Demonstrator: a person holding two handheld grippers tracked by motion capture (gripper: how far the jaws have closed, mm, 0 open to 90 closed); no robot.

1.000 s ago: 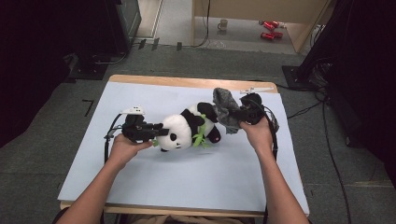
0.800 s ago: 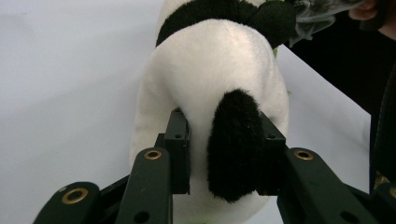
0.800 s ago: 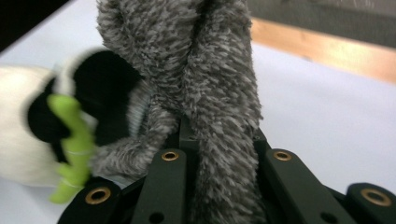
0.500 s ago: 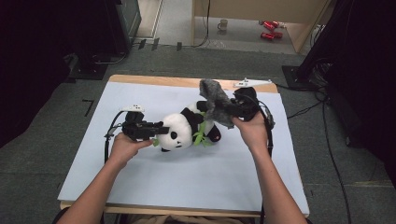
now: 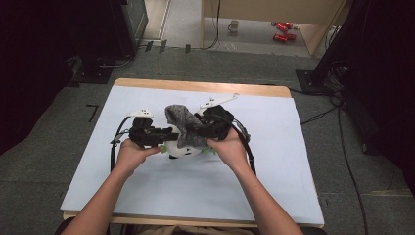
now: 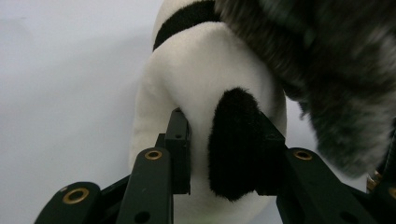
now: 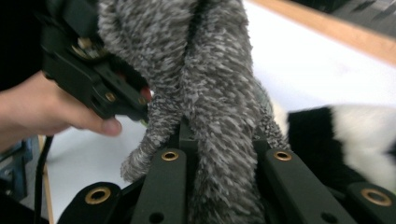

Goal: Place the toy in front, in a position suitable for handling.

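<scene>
Toy panda (image 5: 188,149) lies mid-tabletop (image 5: 293,161). Sock (image 5: 183,127) drapes over it. Left tongs (image 5: 164,138) lie left, right tongs (image 5: 200,128) right.

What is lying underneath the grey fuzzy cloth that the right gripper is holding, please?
The panda plush lies under the grey cloth, which the right gripper has brought over it. Its white head shows, pinched by the left gripper; the cloth covers its body.

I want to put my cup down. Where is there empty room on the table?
The white table cover is bare right of the right gripper, and along the near edge. It is crowded mid-table around the panda plush and grey cloth.
</scene>
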